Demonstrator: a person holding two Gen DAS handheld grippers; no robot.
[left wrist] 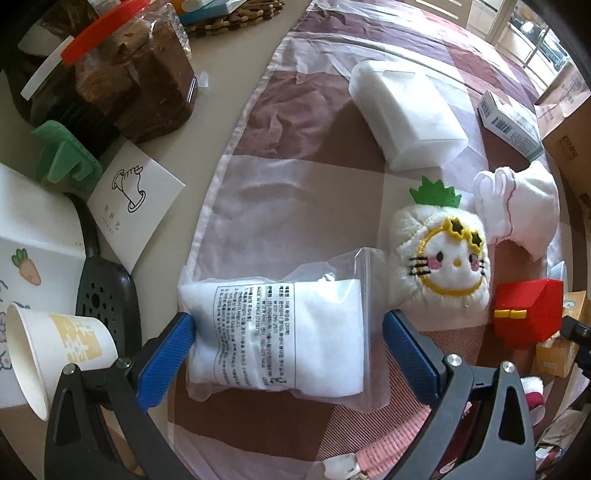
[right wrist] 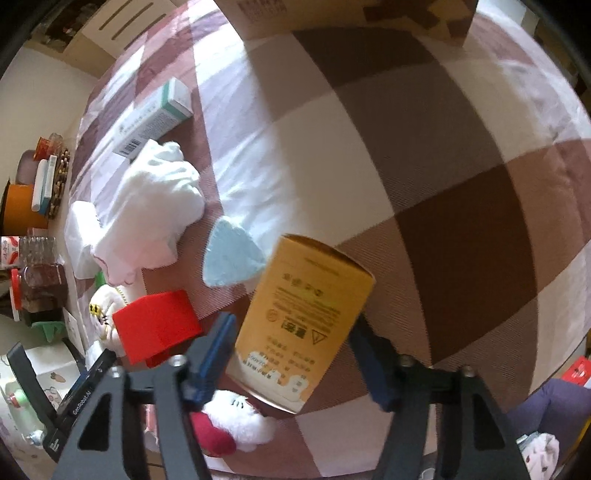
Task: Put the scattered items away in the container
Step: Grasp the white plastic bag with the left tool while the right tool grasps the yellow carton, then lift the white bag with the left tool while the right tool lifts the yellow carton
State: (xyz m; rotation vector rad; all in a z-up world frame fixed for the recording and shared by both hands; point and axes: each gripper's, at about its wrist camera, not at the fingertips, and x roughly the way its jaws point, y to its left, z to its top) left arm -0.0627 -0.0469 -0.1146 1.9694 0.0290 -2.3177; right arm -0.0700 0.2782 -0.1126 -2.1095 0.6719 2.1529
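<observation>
My left gripper (left wrist: 288, 321) points down over a clear bag of white powder (left wrist: 280, 332) lying on the checked cloth (left wrist: 295, 184). Its blue pads straddle the bag: the left pad (left wrist: 173, 350) meets the bag's edge, while the right pad stands a little clear of it, so the gripper is open. In the right wrist view my right gripper (right wrist: 293, 325) is shut on a tilted yellow box (right wrist: 303, 317), with a pad against each side. Nearby lie a pineapple cat plush (left wrist: 443, 258), a red box (left wrist: 528, 314) (right wrist: 159, 325), a white cloth (left wrist: 517, 206) (right wrist: 155, 199) and a light blue piece (right wrist: 229, 254).
A white pack (left wrist: 406, 114) and a teal-and-white carton (left wrist: 509, 122) (right wrist: 155, 114) lie farther back. Cardboard boxes (left wrist: 565, 122) (right wrist: 332, 14) stand at the cloth's far side. Left of the cloth are a paper cup (left wrist: 55, 347), a black spatula (left wrist: 103, 288), a white tub (left wrist: 37, 229) and a red-lidded jar (left wrist: 122, 74). A white-and-red plush (right wrist: 229, 424) lies under the yellow box.
</observation>
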